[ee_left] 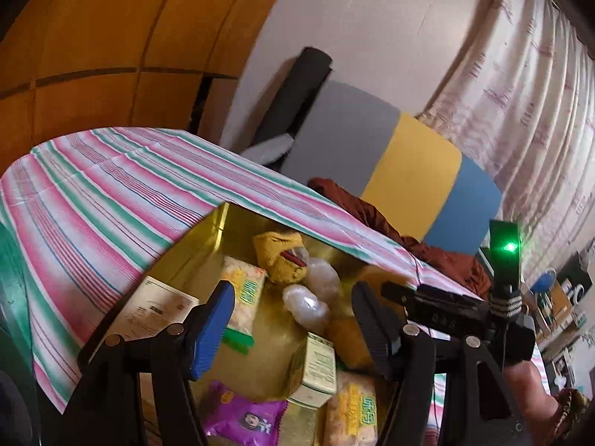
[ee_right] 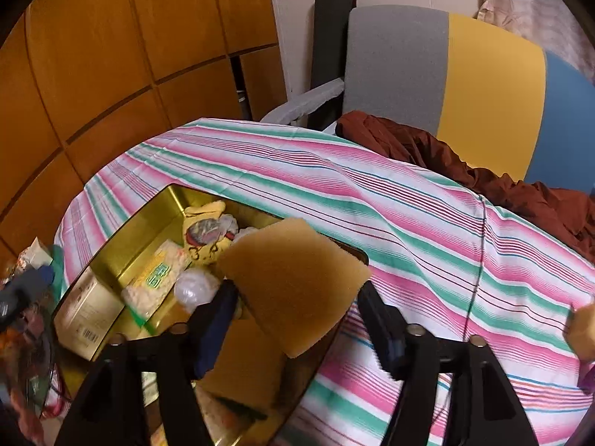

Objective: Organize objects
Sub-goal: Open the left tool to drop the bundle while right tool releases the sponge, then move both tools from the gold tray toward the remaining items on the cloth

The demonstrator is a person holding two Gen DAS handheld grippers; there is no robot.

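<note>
Left wrist view first. Mostly packed already, by the look of it: shiny gold metal tin sitting on the pink-green-white striped cloth, holding a yellow plush toy, two crinkly clear plastic bundles, puffed-rice snack packs with green labels, a small pale green carton, a purple snack pouch and a flat beige printed box. Left gripper hanging above the tin, jaws spread, nothing between them. Right-hand tool poking in from the right, green light glowing. Bottom of the tin cut off, so no full count possible.

Right wrist view. Tan sponge block sitting between the spread jaws of the right gripper, over the tin's near corner. Pads look clear of it, so probably let go; hard to say whether resting on the rim or dropping in. Another tan sponge-like piece at the right edge on the cloth, half cropped, probably left to collect. Left edge a blurry jumble, unreadable. Rust-brown garment heaped beyond the cloth.
</note>
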